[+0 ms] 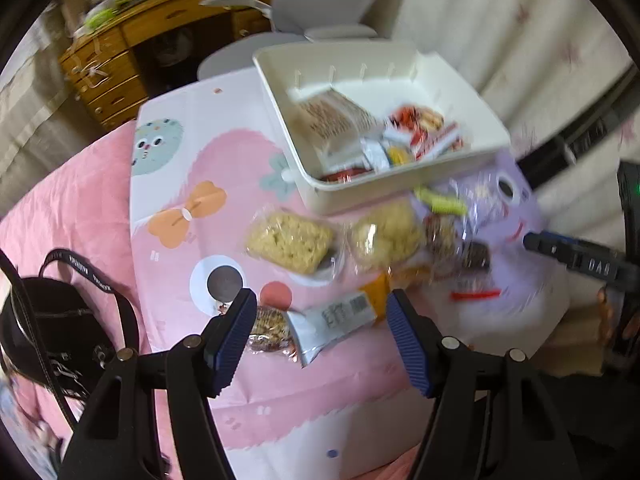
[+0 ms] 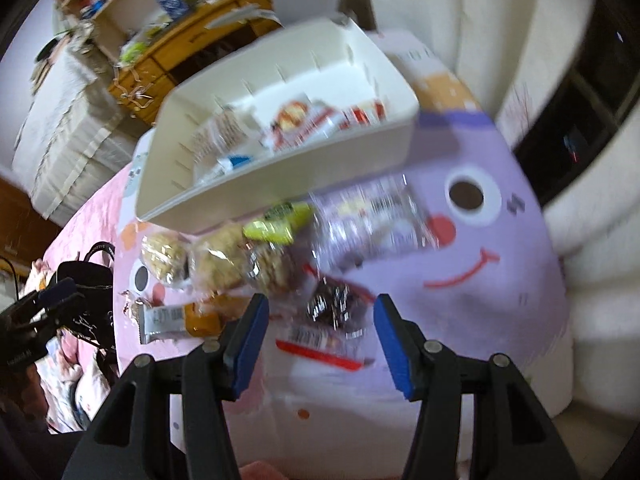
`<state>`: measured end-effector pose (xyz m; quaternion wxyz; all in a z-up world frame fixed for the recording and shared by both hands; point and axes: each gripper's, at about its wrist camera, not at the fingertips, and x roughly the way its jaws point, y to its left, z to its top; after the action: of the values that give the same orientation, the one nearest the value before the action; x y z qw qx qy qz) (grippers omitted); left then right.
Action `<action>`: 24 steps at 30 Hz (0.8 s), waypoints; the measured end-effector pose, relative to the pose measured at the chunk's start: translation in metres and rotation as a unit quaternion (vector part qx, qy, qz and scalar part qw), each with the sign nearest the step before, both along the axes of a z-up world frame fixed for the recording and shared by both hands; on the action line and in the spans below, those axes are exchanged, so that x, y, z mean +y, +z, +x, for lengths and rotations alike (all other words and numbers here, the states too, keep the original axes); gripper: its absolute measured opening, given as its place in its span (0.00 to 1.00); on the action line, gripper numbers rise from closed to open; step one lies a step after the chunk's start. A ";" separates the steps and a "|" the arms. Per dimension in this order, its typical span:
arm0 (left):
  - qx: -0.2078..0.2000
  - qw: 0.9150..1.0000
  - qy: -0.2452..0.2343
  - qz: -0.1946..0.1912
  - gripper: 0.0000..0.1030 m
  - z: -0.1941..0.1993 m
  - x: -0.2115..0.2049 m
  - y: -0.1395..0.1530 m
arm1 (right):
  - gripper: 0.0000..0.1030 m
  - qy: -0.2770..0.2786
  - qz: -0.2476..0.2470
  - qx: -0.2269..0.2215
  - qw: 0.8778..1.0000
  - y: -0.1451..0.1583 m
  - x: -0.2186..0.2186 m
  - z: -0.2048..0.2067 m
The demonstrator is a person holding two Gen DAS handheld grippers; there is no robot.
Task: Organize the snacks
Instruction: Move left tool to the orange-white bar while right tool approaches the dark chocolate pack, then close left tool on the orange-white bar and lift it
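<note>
Left tool [image 1: 320,316] open over grey-orange bar [image 1: 340,316], long axis spanning pads; right tool [image 2: 320,320] open over dark snack [image 2: 336,308], lower centre.

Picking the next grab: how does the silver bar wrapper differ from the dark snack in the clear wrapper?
The silver bar wrapper is opaque, long and printed, with an orange end; the dark snack is a chunky lump in see-through film. The silver bar wrapper lies before the left claw, the dark snack before the right claw. Both lie outside the white bin.
</note>
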<state>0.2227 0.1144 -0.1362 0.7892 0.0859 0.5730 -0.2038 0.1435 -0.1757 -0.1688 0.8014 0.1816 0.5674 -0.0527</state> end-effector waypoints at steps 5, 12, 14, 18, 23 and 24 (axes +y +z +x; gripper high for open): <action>0.021 0.998 -0.052 0.019 0.64 -0.001 -0.008 -0.021 | 0.53 -0.036 0.018 0.037 0.999 -0.022 -0.001 -0.009; 0.048 0.990 -0.123 0.045 0.64 -0.003 -0.020 -0.054 | 0.60 -0.068 0.030 0.067 0.995 -0.049 0.008 -0.017; 0.054 0.987 -0.144 0.054 0.66 -0.004 -0.026 -0.063 | 0.62 -0.078 0.031 0.068 0.994 -0.054 0.011 -0.017; 0.061 0.978 -0.184 0.070 0.67 -0.005 -0.036 -0.078 | 0.62 -0.097 0.026 0.072 0.992 -0.064 0.015 -0.012; 0.069 0.966 -0.231 0.091 0.67 -0.005 -0.051 -0.096 | 0.62 -0.118 0.013 0.076 0.990 -0.073 0.015 -0.001; 0.072 0.964 -0.240 0.094 0.67 -0.005 -0.055 -0.100 | 0.62 -0.122 0.010 0.077 0.989 -0.075 0.015 0.001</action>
<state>0.2177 0.0598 -0.2362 0.6620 0.2798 0.6076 -0.3381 0.1445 -0.1611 -0.2440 0.7409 0.2527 0.6016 -0.1588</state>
